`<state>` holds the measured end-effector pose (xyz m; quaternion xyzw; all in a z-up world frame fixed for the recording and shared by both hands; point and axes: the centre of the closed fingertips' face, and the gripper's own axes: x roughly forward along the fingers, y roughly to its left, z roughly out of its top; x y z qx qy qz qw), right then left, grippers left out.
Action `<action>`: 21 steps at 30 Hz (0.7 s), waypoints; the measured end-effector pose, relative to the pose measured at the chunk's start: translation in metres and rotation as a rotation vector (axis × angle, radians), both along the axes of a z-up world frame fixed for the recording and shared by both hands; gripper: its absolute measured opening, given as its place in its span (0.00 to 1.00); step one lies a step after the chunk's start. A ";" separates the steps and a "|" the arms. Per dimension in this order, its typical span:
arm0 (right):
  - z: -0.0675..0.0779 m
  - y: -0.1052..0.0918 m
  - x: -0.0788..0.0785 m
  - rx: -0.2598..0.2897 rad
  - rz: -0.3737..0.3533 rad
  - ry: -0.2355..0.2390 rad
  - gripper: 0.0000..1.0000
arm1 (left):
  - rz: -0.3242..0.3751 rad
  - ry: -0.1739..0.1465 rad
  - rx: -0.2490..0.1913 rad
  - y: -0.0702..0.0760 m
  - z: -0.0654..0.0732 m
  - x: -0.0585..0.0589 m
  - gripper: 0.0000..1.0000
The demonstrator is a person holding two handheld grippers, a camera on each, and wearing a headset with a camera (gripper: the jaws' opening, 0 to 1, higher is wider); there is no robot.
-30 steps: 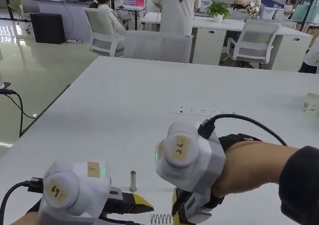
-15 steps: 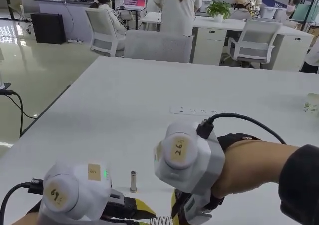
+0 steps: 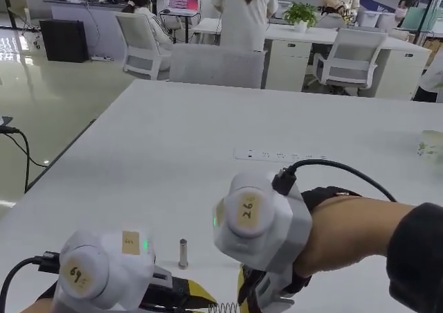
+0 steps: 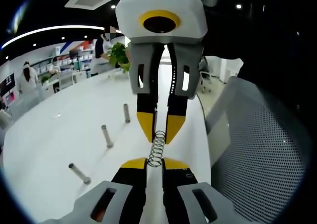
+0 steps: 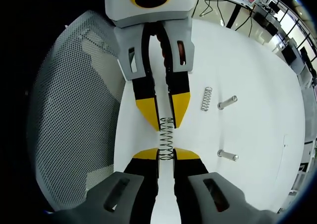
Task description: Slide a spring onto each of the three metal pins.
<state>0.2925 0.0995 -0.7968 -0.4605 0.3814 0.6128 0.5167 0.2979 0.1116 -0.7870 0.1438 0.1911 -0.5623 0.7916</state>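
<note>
The left gripper (image 4: pixel 154 163) and right gripper (image 5: pixel 166 154) met tip to tip over the surface (image 3: pixel 208 154), each one's jaws clamped on one end of the spring (image 4: pixel 157 147) between them. Three pins (image 4: pixel 106 136) stood nearby, a second spring (image 5: pixel 207 98) lying beside one

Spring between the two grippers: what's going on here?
A person holds one spring between both grippers over the white table. The left gripper pinches one end and the right gripper pinches the other. Three metal pins stand bare on the table, with no spring on any of them yet. A second spring lies loose beside one pin.
</note>
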 end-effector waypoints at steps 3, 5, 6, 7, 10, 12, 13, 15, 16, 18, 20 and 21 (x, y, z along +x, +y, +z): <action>0.000 0.000 -0.001 -0.003 0.002 -0.001 0.07 | -0.004 -0.001 0.001 0.000 0.000 0.000 0.04; 0.000 0.001 -0.001 -0.006 0.005 -0.001 0.07 | -0.005 -0.001 0.002 -0.001 -0.001 -0.001 0.03; 0.000 0.001 -0.002 -0.008 0.006 -0.001 0.07 | -0.006 0.000 0.001 -0.001 -0.001 -0.001 0.03; 0.000 0.002 -0.002 -0.009 0.008 -0.001 0.07 | -0.006 0.000 0.001 -0.001 -0.001 -0.001 0.04; -0.001 0.003 -0.003 -0.012 0.012 -0.001 0.07 | -0.012 -0.001 0.005 -0.001 -0.002 -0.002 0.03; -0.002 0.004 -0.004 -0.014 0.015 0.000 0.07 | -0.014 -0.003 0.007 -0.001 -0.002 -0.002 0.03; -0.002 0.004 -0.004 -0.016 0.017 -0.002 0.07 | -0.015 -0.003 0.007 -0.001 -0.002 -0.003 0.03; -0.001 0.004 -0.003 -0.015 0.017 -0.004 0.07 | -0.017 -0.008 0.009 -0.001 -0.002 -0.003 0.03; -0.001 0.004 -0.003 -0.015 0.017 -0.006 0.07 | -0.017 -0.010 0.010 -0.001 -0.002 -0.003 0.03; 0.001 0.004 -0.003 -0.014 0.016 -0.008 0.07 | -0.016 -0.013 0.011 -0.001 -0.002 -0.002 0.03; 0.004 0.005 -0.002 -0.010 0.014 -0.010 0.07 | -0.016 -0.015 0.014 0.000 -0.002 -0.002 0.03; 0.005 0.005 -0.002 -0.008 0.013 -0.011 0.07 | -0.015 -0.015 0.014 0.000 -0.002 -0.002 0.03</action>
